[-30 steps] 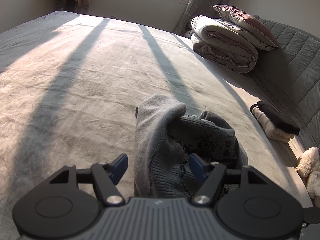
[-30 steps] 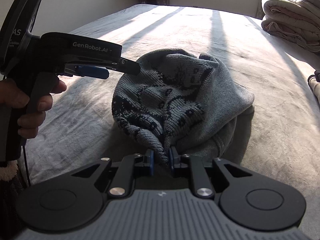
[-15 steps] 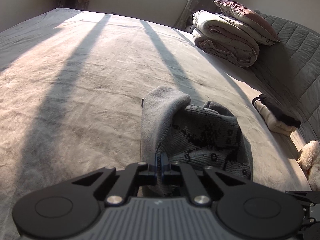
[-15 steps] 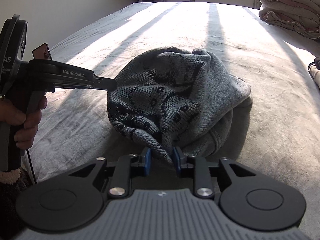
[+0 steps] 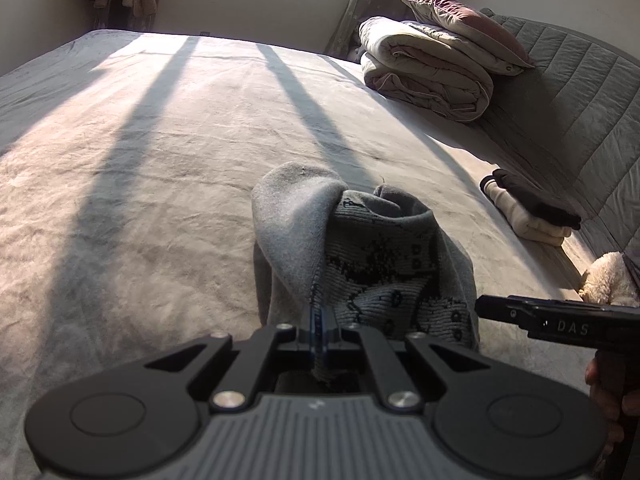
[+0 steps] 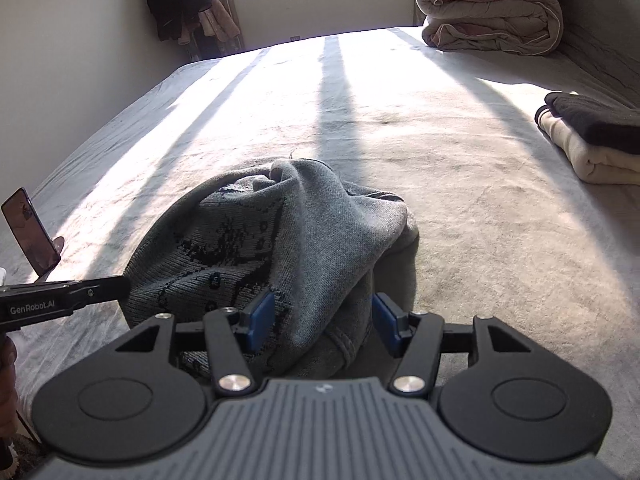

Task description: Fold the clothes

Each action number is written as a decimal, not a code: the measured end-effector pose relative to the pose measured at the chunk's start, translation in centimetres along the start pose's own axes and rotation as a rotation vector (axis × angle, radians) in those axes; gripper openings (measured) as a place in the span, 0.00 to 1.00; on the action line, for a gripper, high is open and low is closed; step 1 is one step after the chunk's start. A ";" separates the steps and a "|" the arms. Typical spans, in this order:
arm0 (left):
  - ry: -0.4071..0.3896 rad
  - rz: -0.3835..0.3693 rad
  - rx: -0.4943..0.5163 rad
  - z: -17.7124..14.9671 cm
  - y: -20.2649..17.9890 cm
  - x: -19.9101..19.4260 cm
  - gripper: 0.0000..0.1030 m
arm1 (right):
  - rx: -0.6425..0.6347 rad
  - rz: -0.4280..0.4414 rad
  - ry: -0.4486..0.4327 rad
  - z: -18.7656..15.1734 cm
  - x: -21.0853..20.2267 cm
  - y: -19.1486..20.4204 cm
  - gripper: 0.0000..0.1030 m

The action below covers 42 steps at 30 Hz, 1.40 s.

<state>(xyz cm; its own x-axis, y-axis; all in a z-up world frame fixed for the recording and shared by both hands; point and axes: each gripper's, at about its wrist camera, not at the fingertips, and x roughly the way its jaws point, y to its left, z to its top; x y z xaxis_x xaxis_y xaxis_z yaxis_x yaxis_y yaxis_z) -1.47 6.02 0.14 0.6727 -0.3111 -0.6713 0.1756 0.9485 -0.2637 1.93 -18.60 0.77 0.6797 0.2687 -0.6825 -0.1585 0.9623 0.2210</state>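
Left wrist view: the left hand-held gripper (image 5: 319, 326) is clamped on a thin edge of the grey knitted sweater (image 5: 360, 264), its blue pads pressed together on the fabric. The sweater rises in a crumpled mound on the plush grey bed (image 5: 140, 184), a smooth fleecy fold draped over ribbed knit with a dark pattern. Beyond the sweater, toward the quilted headboard (image 5: 580, 112), lies a folded cream-and-black stack (image 5: 528, 212); a rolled duvet (image 5: 428, 80) sits farther off.

Right wrist view: the right hand-held gripper (image 6: 325, 322) has its jaws opening, blue pads (image 6: 262, 316) apart either side of the sweater (image 6: 280, 248), no longer pinching it. Left of the sweater, a phone (image 6: 30, 236) stands propped upright.
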 end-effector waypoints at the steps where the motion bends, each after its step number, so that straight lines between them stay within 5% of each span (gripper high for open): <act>1: 0.008 -0.011 0.004 -0.2 -0.2 -0.2 0.02 | 0.006 -0.004 0.001 0.2 0.1 -0.2 0.57; 15: 0.118 -0.091 0.206 -2.7 -4.3 -1.8 0.02 | 0.017 -0.038 -0.030 1.5 -0.3 -1.2 0.62; 19: 0.133 -0.103 0.181 -2.3 -3.5 -1.4 0.03 | 0.016 -0.046 -0.026 1.3 -0.3 -1.3 0.64; 24: 0.091 -0.100 0.098 -1.5 -2.2 -1.4 0.33 | 0.014 -0.051 -0.015 1.4 -0.2 -1.8 0.65; 29: 0.024 -0.108 0.046 -0.4 -1.1 -1.9 0.43 | 0.009 -0.046 -0.015 1.5 -0.3 -2.6 0.68; 33: -0.049 -0.025 0.080 0.4 -0.4 -0.8 0.49 | 0.038 -0.035 0.005 1.6 0.4 -3.5 0.68; 42: -0.004 0.097 -0.011 2.5 3.3 4.9 0.48 | 0.175 -0.033 0.043 1.8 2.9 -5.0 0.68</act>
<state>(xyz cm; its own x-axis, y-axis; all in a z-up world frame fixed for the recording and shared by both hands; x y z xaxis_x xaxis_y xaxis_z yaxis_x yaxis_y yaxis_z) 4.15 7.75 -2.26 0.6894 -0.2178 -0.6909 0.1019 0.9734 -0.2052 6.01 -22.76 -1.04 0.6503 0.2423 -0.7200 -0.0070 0.9496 0.3133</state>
